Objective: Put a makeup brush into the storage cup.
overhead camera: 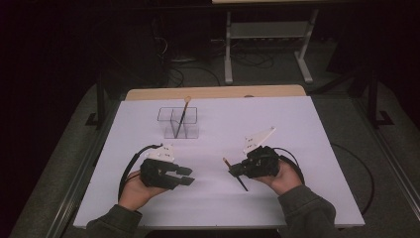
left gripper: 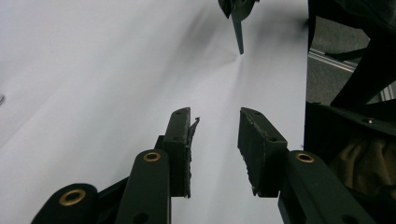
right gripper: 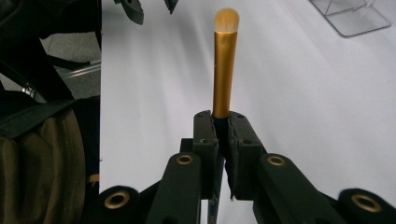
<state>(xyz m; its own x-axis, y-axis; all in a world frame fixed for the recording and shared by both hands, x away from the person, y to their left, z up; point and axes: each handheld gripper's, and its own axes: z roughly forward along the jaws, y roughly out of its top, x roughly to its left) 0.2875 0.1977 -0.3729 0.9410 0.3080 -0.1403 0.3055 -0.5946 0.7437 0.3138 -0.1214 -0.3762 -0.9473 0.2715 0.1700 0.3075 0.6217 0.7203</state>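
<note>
The person's right hand (overhead camera: 283, 174) is resting low at the near right of the white desk (overhead camera: 297, 129), palm wrapped round the right tool (overhead camera: 233, 170), which is pointing leftward toward the desk's middle. That tool's jaws are pressing together on a makeup brush (right gripper: 223, 79), gripping it at the base of its gold ferrule, with the pale bristle tip sticking out beyond the jaws and the dark handle trailing back toward the near edge. The left hand (overhead camera: 132, 191) is lying at the near left, holding the left tool (overhead camera: 187, 176) level and aimed rightward; its jaws are standing apart with nothing between them. There are two brushes in all: the clamped one and a second brush (overhead camera: 182, 117) leaning upright in the clear organiser (overhead camera: 190, 130) farther back on the desk. There are two tools and one organiser.
</note>
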